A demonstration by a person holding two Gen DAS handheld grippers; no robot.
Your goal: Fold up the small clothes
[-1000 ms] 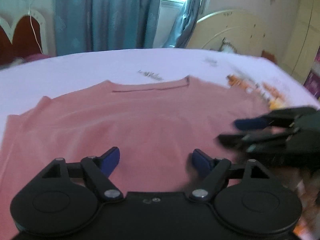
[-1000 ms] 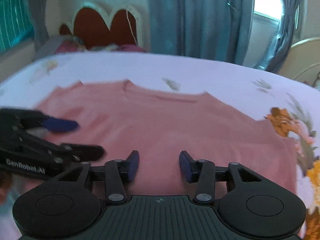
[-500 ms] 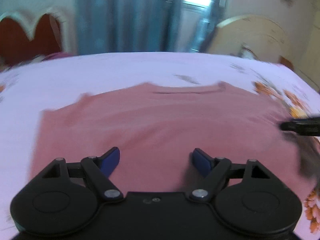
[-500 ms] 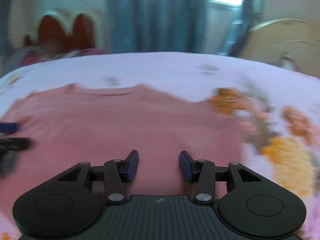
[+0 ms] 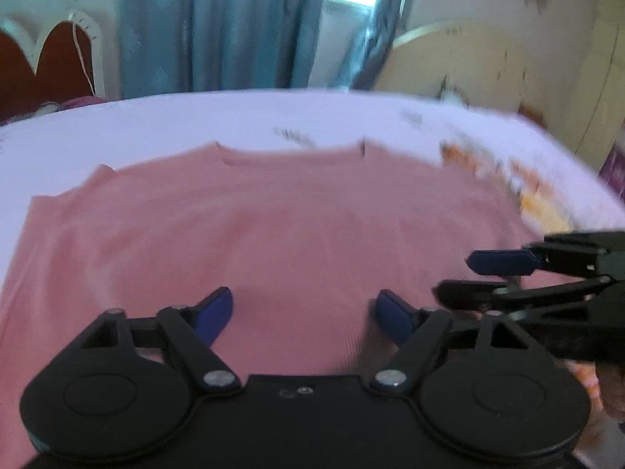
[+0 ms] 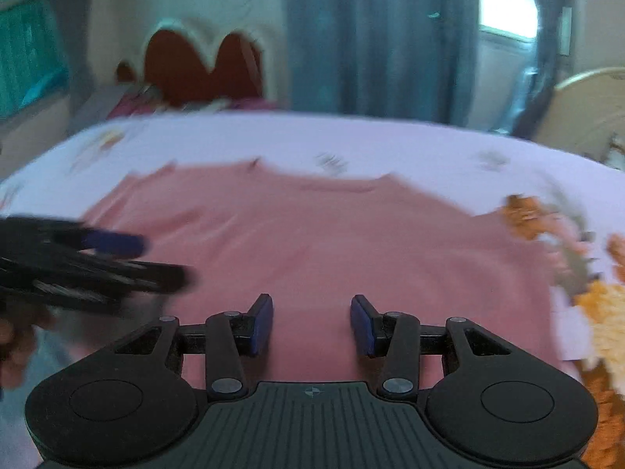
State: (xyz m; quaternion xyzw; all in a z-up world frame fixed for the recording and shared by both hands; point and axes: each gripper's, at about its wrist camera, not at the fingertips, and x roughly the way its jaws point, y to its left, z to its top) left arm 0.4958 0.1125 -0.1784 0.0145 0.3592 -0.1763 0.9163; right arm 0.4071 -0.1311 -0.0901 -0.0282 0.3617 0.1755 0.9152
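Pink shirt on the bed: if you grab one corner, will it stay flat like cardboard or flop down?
The pink shirt will probably flop: it lies thin and flat on the bedsheet, with soft ripples. It looks light, and may slide when pushed.

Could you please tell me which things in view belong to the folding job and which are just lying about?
For the job:
- pink knit top, spread flat
- left tongs, opening, nothing between
- right tongs, open

Just about:
- floral lilac bedsheet
- blue curtains
- cream headboard

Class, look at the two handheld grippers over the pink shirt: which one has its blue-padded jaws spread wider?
The left gripper: its jaws stand wider and are opening, empty, above the pink shirt; the right gripper is narrower.
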